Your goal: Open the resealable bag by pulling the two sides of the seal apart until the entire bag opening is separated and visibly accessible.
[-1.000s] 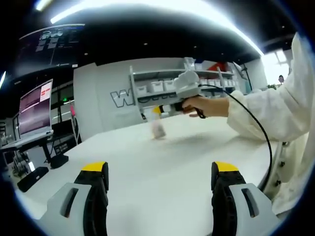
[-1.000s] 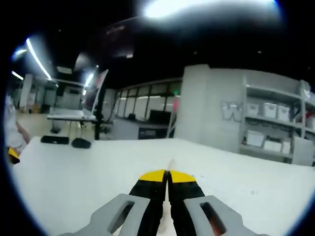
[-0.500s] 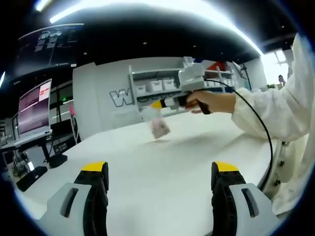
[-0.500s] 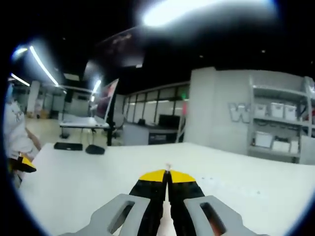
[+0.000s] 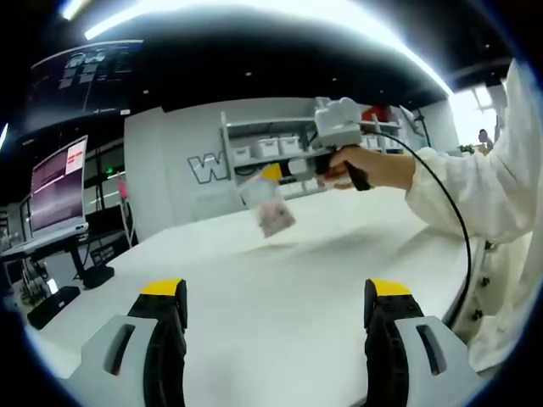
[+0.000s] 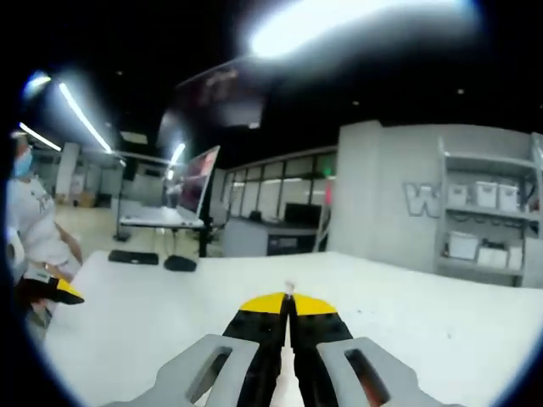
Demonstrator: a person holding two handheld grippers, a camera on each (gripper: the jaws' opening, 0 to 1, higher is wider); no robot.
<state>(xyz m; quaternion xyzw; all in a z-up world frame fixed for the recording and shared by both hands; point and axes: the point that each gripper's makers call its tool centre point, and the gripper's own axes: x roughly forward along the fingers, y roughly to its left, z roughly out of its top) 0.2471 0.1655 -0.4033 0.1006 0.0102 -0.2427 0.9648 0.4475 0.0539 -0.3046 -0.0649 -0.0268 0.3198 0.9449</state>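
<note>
My left tool [image 5: 277, 301] is released, jaws spread wide over the white counter [image 5: 280, 271]. My right tool [image 6: 289, 305] is clenched on the top edge of the bag [image 5: 270, 208]; from the left gripper view, the bag hangs clear above the counter from that tool [image 5: 273, 174], held by my hand [image 5: 373, 165].

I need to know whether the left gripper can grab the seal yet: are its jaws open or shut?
Open. The left gripper shows its two yellow-tipped jaws wide apart, with bare white table between them.
</note>
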